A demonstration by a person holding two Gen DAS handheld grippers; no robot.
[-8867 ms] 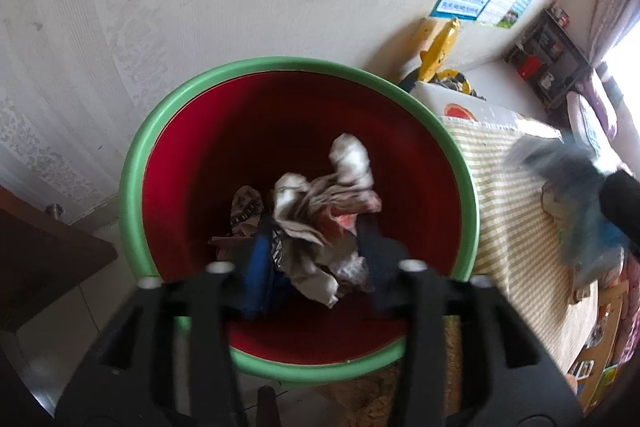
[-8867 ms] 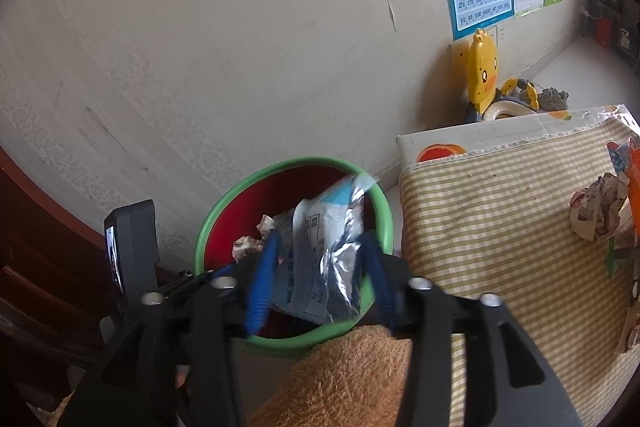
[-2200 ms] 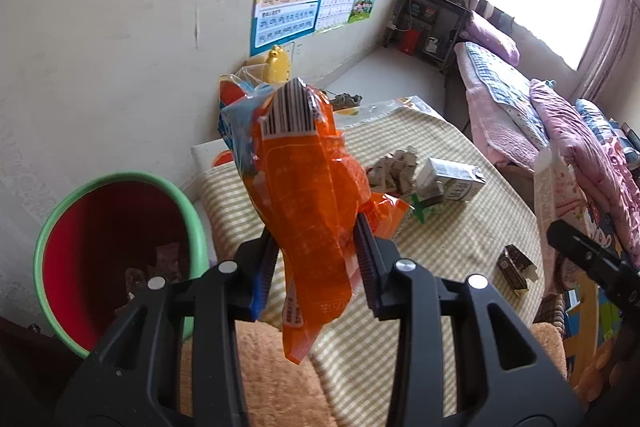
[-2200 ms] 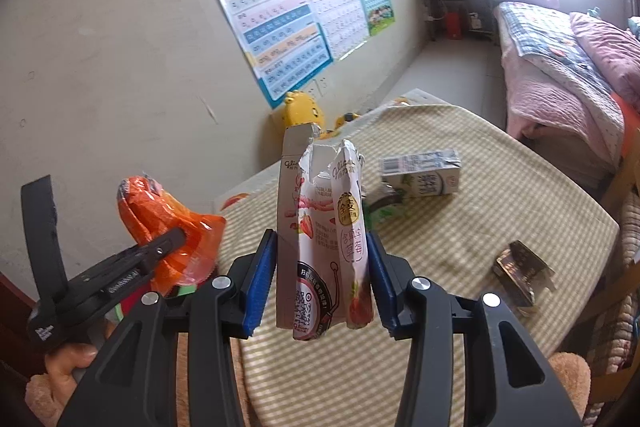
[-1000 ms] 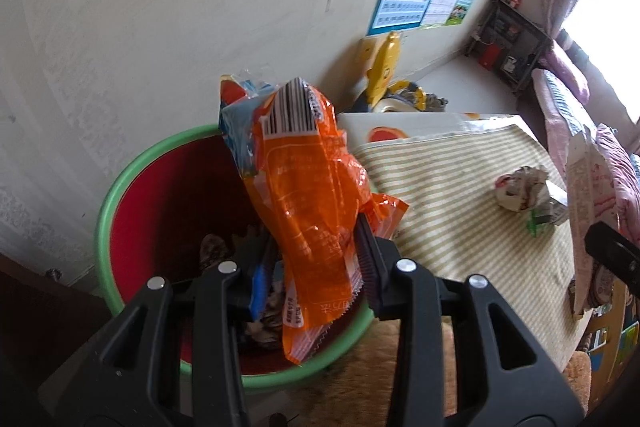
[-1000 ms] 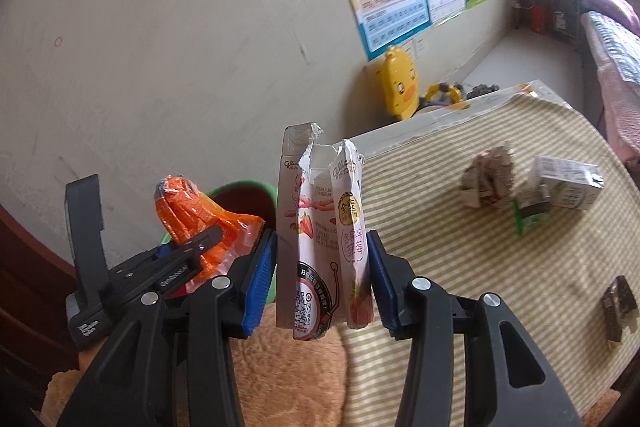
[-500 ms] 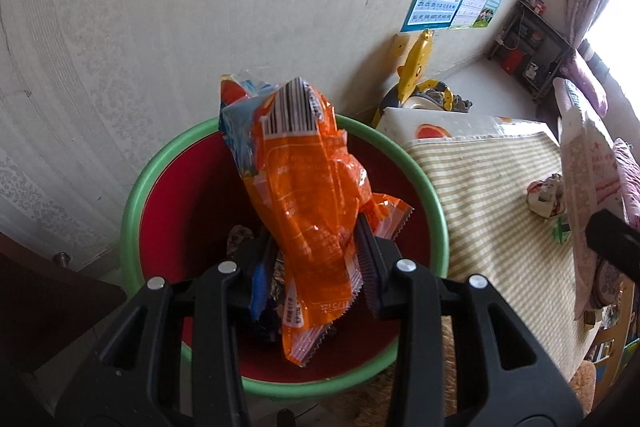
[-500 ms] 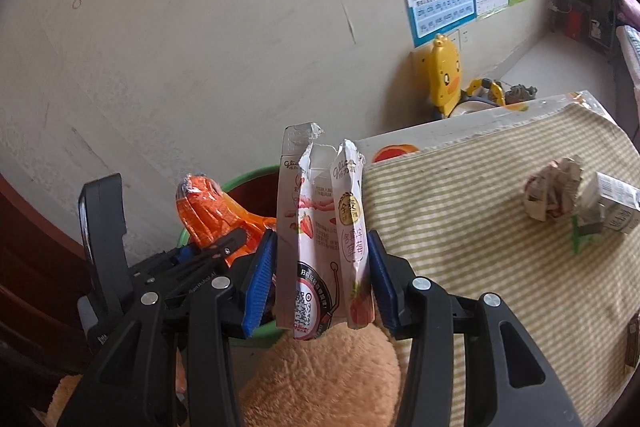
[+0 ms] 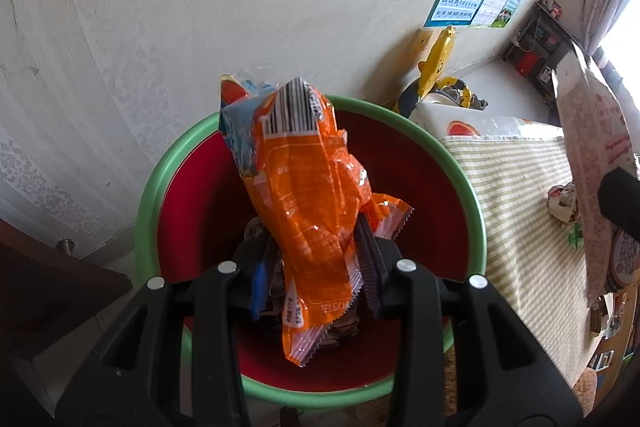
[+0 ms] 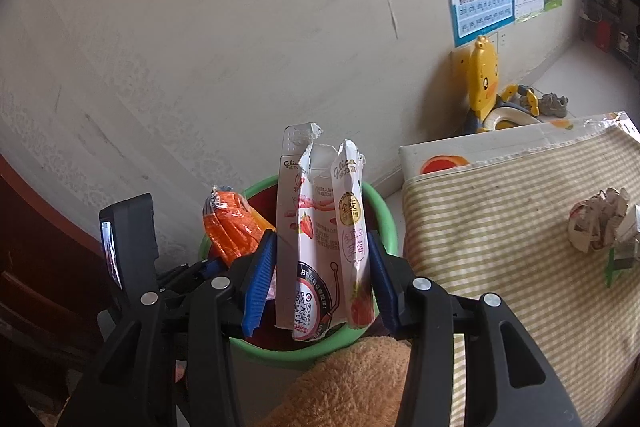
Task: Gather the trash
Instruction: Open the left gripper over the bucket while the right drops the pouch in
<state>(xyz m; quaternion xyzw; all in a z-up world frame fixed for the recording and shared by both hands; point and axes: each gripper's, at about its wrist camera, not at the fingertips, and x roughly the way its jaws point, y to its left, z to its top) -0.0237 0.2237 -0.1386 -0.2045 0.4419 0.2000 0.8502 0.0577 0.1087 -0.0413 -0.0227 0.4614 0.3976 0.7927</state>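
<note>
Some wrappers [image 9: 276,283] in red bin [image 9: 420,179]

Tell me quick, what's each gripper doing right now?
Left gripper: closed on the orange snack bag, over the bin.
Right gripper: closed on the torn strawberry box.

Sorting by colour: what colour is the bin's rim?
Green, around a red inside; the bin shows best in the left wrist view.
</note>
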